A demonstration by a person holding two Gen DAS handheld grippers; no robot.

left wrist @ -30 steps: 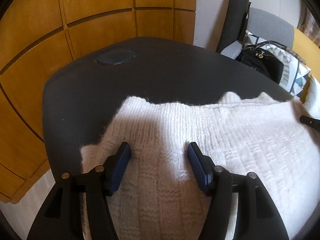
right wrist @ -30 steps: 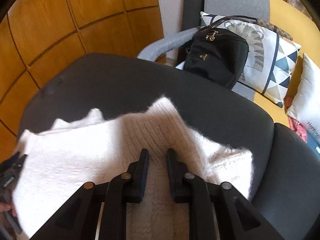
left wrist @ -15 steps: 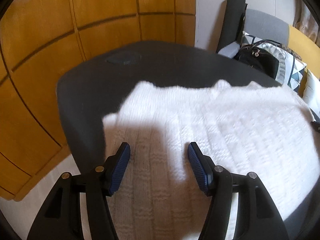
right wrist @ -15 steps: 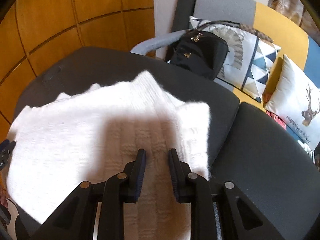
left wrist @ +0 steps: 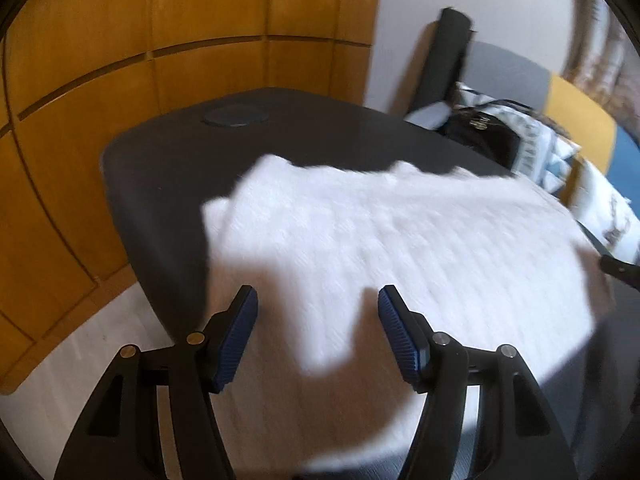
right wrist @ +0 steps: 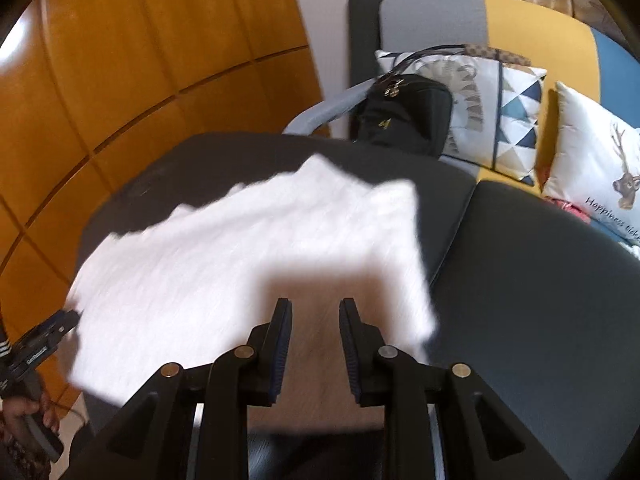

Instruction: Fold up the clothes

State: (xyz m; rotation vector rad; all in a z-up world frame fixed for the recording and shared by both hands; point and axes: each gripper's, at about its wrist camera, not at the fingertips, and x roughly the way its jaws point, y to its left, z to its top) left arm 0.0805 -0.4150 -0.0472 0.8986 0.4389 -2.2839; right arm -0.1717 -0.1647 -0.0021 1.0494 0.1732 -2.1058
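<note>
1. Spreading across most of the dark seat (left wrist: pixel 160 184), the white knit (left wrist: pixel 400 248) lay as a flat, roughly square slab, its scalloped far edge toward 12 o'clock in the left view. Whether it was fully folded or part-way could not be told; the frames were blurred and the layers hidden.

2. Beyond the seat at 1 o'clock in the right view sat a black bag (right wrist: pixel 404 120) against patterned cushions (right wrist: pixel 500 112), well apart from the knit.

3. The risk, as I judged it: the knit's near edge at 6 o'clock seemed to run off the seat's front, so a careless tug could drag the whole slab over and undo its shape. The loose, fuzzy weave could also snag on the ribbed pads and pull a layer askew when a claw lifts away.

4. The left claw (left wrist: pixel 318 332) stood wide open above the knit's near-left part, at 6 o'clock in its own view, holding nothing; whether it touched the cloth could not be told.

5. The right claw (right wrist: pixel 315 344) was narrowly open, a clear gap between its pads, over the knit's near-right part. Nothing was pinched between them.

6. A hand (right wrist: pixel 24 420) gripped the left claw's handle at 8 o'clock in the right view.
</note>
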